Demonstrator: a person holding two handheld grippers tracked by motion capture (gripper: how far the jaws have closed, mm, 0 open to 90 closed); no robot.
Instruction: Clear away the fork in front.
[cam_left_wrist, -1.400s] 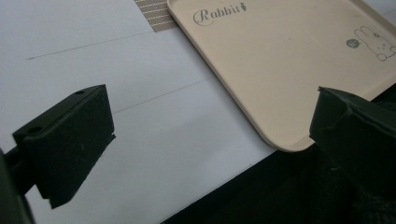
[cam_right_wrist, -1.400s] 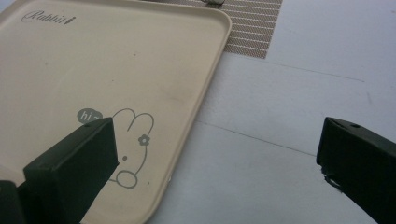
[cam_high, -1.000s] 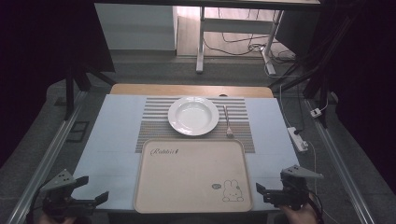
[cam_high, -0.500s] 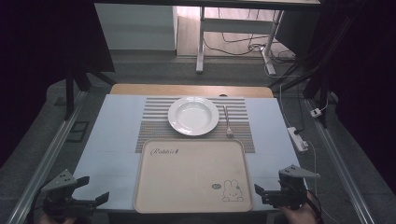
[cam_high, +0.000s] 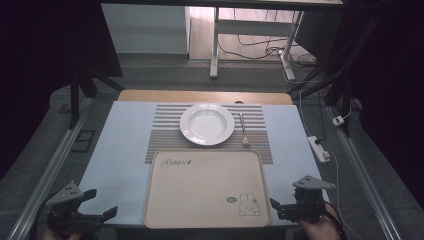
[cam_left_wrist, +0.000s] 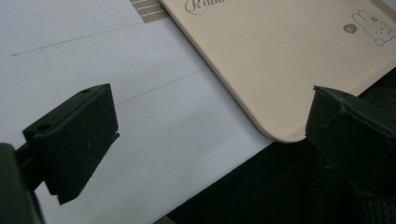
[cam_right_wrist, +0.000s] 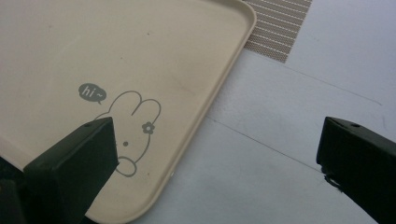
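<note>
Both hand-held grippers have barely shifted over the last second, each holding its place at a near corner of the beige rectangular plastic tray (cam_high: 205, 187). Left hand-held gripper (cam_high: 102, 216) and right hand-held gripper (cam_high: 274, 206) have jaws spread wide, gripping nothing. That tray lies flat on the pale blue counter (cam_high: 122, 145), its far edge overlapping a striped grey placemat (cam_high: 165, 131). Farther off, a round white ceramic plate (cam_high: 207, 123) sits on the mat, a metal fork (cam_high: 243, 131) just beside it.
</note>
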